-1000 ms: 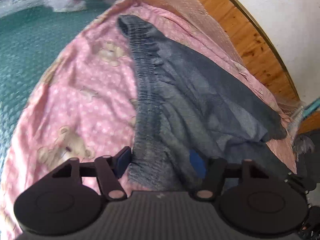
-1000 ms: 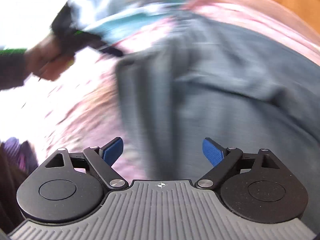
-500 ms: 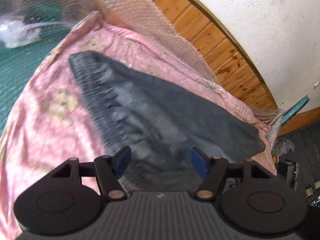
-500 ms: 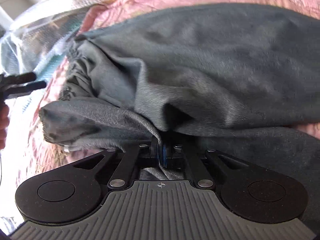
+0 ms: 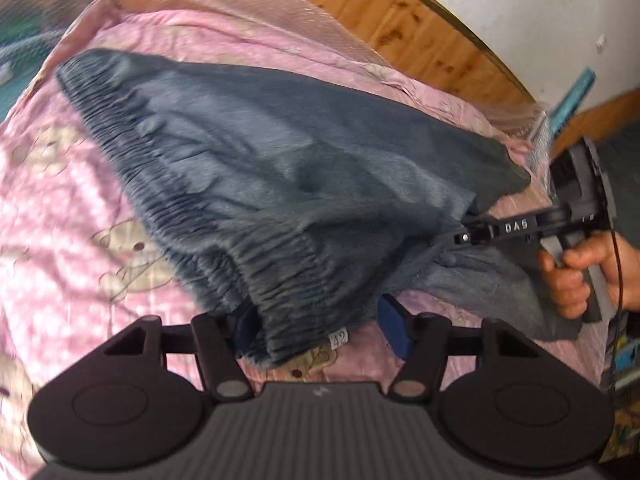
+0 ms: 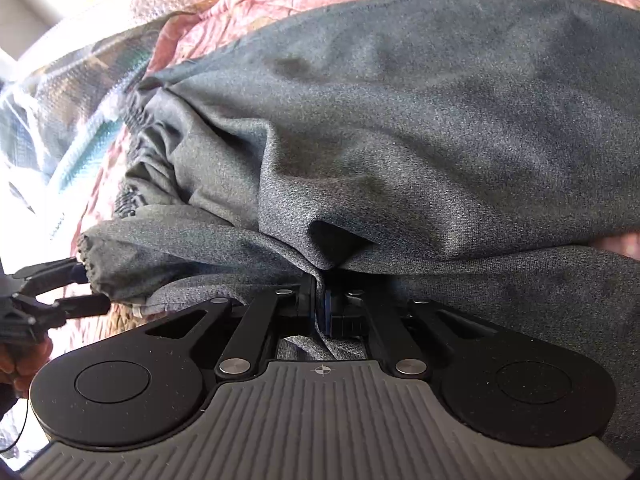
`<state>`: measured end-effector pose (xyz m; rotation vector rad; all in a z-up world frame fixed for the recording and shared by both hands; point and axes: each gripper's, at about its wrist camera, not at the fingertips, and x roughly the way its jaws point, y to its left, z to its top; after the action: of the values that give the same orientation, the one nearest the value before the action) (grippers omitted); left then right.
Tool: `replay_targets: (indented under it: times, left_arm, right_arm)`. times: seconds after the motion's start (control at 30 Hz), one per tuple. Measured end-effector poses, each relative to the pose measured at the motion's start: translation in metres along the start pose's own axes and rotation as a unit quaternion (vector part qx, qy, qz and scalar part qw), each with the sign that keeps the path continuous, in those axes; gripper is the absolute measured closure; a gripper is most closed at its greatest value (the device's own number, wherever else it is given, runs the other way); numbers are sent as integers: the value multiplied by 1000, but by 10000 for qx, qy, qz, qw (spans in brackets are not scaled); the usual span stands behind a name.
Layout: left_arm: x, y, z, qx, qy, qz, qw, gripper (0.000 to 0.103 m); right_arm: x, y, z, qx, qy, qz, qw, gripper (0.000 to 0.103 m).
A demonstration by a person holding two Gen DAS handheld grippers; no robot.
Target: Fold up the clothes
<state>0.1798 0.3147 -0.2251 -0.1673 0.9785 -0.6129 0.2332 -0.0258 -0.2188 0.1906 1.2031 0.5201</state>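
- Fabric of one kind fills both views: a single grey-blue fleecy knit garment [image 5: 304,184] with a gathered, ribbed elastic waistband, lying rumpled across the middle of each frame on a pink quilted bedspread [image 5: 60,208] printed with white dots and teddy bears.
- A small white size tag [image 5: 338,338] hangs at the waistband's lower edge, low centre in the left wrist view.
- Sheeting of clear bubble wrap [image 5: 280,4] lies along the top of that view, with a knotty wooden wall panel [image 5: 404,24] behind it.
- Two grippers show. The left gripper [image 5: 320,330], black with blue pads, has just been closing; its jaws stand apart around the waistband end, and whether the pads press it I cannot tell.
- The right gripper [image 6: 319,308] has its jaws together, clamped on a pinched fold of the garment at lower centre.
- At the right edge of the left view, a hand [image 5: 580,272] grips its handle.
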Motion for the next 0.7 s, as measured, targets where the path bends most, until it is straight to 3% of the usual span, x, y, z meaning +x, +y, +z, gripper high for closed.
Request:
replay_targets:
  times: [0.03, 0.07, 0.13, 0.23, 0.27, 0.3, 0.4, 0.47, 0.53, 0.63, 0.67, 0.7]
  left_arm:
    - [2, -1, 0, 95, 45, 1, 9999, 70]
    - [2, -1, 1, 128, 181, -38, 9997, 95]
    - [-25, 2, 10, 65, 383, -263, 9989, 96]
    - [-104, 28, 28, -437, 574, -883, 9935, 95]
    - [-128, 44, 31, -662, 646, -1077, 9899, 95]
    - [-144, 60, 30, -782, 753, -1081, 9882, 95]
    - [-135, 94, 10, -815, 1626, -636, 9813, 95]
    - [-112, 106, -10, -852, 2159, -385, 9719, 95]
    - [-97, 112, -27, -945, 2347, -246, 9671, 95]
    - [-94, 110, -39, -1062, 2243, -198, 9685, 95]
    - [-95, 110, -42, -1090, 2238, -163, 9684, 95]
    - [-97, 111, -46, -1120, 2248, -119, 9679, 95]
  right_arm:
    - [0, -1, 1, 46, 12, 33, 10000, 103]
    - [1, -2, 1, 77, 44, 62, 9999, 102]
    - [-14, 4, 0, -128, 71, 166, 9998, 84]
    - [-61, 22, -11, -956, -86, 791, 9922, 57]
    - [-76, 24, -16, -1143, -124, 1025, 9881, 35]
    - [-85, 23, -19, -1223, -126, 1184, 9853, 29]
    - [-92, 8, -7, -991, -265, 1237, 9870, 30]
    - [-89, -3, 12, -772, -573, 769, 9924, 30]
    - [-76, -15, 34, -614, -730, 28, 9954, 30]
    - [-34, -28, 54, -1208, -164, -1035, 9871, 38]
    - [-20, -32, 60, -1421, 43, -1385, 9801, 49]
    - [-13, -44, 66, -1414, 45, -1574, 9773, 44]
